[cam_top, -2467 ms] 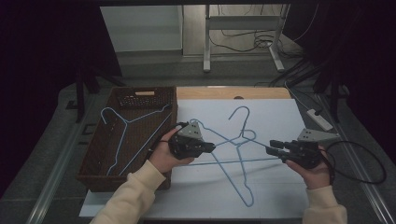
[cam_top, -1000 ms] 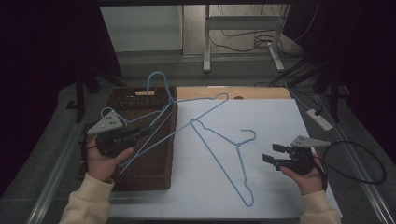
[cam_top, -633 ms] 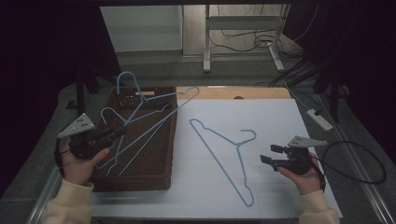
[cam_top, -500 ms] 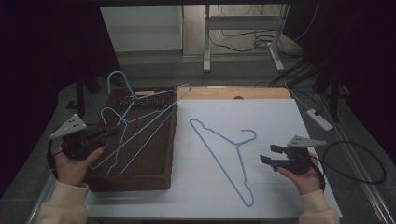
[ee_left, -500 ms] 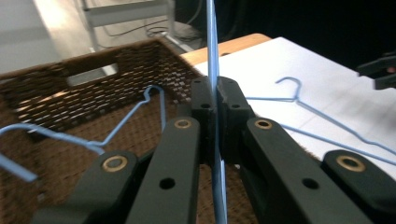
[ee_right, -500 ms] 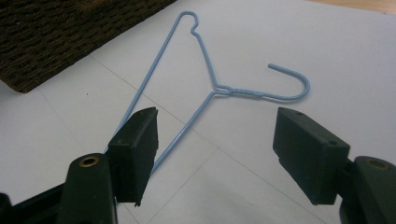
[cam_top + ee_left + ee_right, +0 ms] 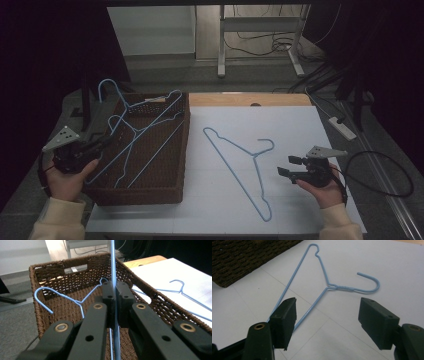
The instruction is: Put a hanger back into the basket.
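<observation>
Held hanger (image 7: 113,270) cut off by the top edge in the left gripper view, lower run lost behind the clamped left tongs (image 7: 115,293). Basket (image 7: 82,263) near wall hidden under the arms there. Desk hanger (image 7: 322,282) cut off behind the right tongs (image 7: 327,322), far end unseen. Tangle inside the basket too fine to sort from above.

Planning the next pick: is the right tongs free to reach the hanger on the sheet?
Probably yes: the right tongs are open and empty, beside the hanger, with bare sheet between.
</observation>
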`<state>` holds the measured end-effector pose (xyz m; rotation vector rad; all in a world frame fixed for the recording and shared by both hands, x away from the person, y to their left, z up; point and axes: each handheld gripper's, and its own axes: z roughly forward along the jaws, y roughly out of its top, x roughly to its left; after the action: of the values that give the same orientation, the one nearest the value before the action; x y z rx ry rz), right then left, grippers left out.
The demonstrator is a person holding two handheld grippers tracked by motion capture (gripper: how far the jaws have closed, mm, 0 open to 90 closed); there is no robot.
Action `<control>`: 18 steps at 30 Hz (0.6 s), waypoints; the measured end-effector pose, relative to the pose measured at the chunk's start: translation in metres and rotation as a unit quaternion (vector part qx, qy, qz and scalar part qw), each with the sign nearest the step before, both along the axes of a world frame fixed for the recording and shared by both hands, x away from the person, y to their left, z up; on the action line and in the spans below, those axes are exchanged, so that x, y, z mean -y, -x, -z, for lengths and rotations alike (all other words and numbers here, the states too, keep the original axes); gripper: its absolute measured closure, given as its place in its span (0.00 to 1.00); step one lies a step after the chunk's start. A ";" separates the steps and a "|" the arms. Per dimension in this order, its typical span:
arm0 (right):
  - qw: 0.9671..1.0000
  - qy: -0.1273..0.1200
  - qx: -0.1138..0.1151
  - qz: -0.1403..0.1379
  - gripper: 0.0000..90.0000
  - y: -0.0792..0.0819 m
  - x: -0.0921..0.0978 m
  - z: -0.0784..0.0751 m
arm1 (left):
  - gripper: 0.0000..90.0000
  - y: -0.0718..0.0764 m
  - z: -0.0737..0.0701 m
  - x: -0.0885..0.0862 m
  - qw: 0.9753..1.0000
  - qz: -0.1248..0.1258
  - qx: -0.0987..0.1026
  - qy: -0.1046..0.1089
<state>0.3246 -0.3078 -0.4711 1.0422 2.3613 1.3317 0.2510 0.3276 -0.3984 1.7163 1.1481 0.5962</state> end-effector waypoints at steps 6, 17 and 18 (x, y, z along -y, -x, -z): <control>1.000 0.001 -0.001 -0.002 0.35 0.000 -0.001 0.000 | 0.96 -0.012 0.007 0.006 1.000 -0.008 -0.018 -0.008; 1.000 0.001 -0.002 -0.002 0.35 0.000 0.000 0.001 | 0.96 -0.034 0.016 0.020 0.999 -0.006 -0.043 -0.014; 1.000 0.001 -0.003 -0.002 0.35 0.000 0.000 0.001 | 0.96 -0.035 0.017 0.021 0.999 -0.005 -0.045 -0.015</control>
<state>0.3250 -0.3077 -0.4721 1.0428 2.3691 1.3287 0.2861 0.3063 -0.4154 1.7797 1.2162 0.5502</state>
